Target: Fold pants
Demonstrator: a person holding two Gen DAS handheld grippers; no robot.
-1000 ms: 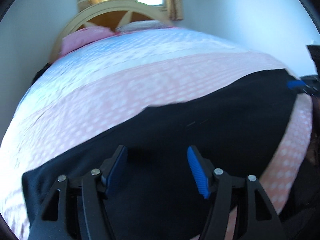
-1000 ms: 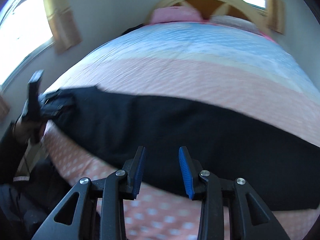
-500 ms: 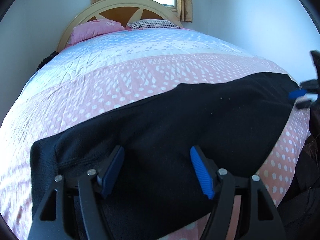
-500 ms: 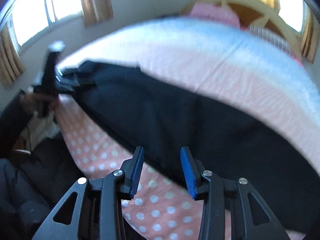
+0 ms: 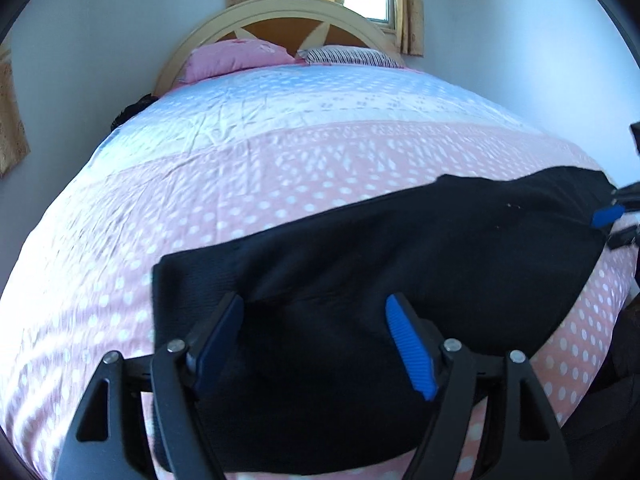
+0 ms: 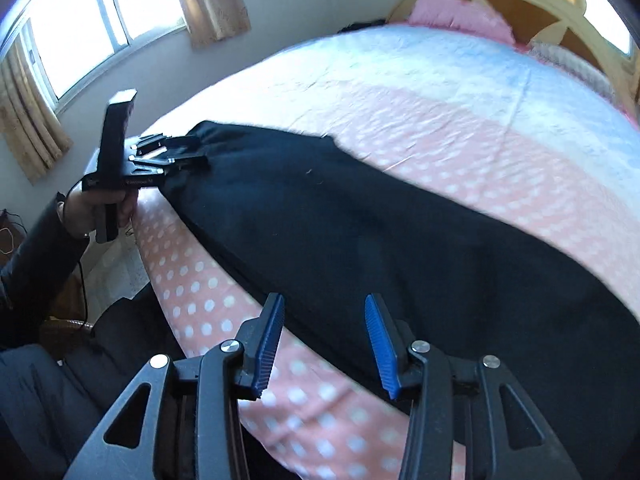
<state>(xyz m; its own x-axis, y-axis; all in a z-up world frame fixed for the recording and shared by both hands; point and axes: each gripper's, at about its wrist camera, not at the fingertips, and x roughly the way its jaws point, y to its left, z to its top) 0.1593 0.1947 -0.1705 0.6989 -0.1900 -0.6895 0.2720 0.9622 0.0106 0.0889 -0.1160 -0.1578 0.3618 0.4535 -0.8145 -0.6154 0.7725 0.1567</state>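
Black pants (image 5: 400, 272) lie stretched flat across the pink dotted bedspread, along the bed's near edge. My left gripper (image 5: 316, 344) is open, its blue pads spread wide just above the pants' left end. In the right wrist view the same pants (image 6: 360, 220) run from upper left to lower right. My right gripper (image 6: 324, 344) is open over the pants' near hem and the dotted spread. The left gripper (image 6: 196, 152) shows there at the pants' far end, held by a hand (image 6: 92, 212). The right gripper (image 5: 612, 216) shows at the pants' right end.
The bed (image 5: 280, 168) fills both views, with a pink pillow (image 5: 236, 56), a striped pillow (image 5: 348, 56) and a curved headboard (image 5: 280, 12) at the back. A window (image 6: 80, 20) with curtains is on the left wall. The person's dark clothing (image 6: 40, 380) is beside the bed's edge.
The left gripper has shifted so the pants' left end now sits between its open pads. The right wrist view has swung left and back toward the bed's edge. Both stay open.
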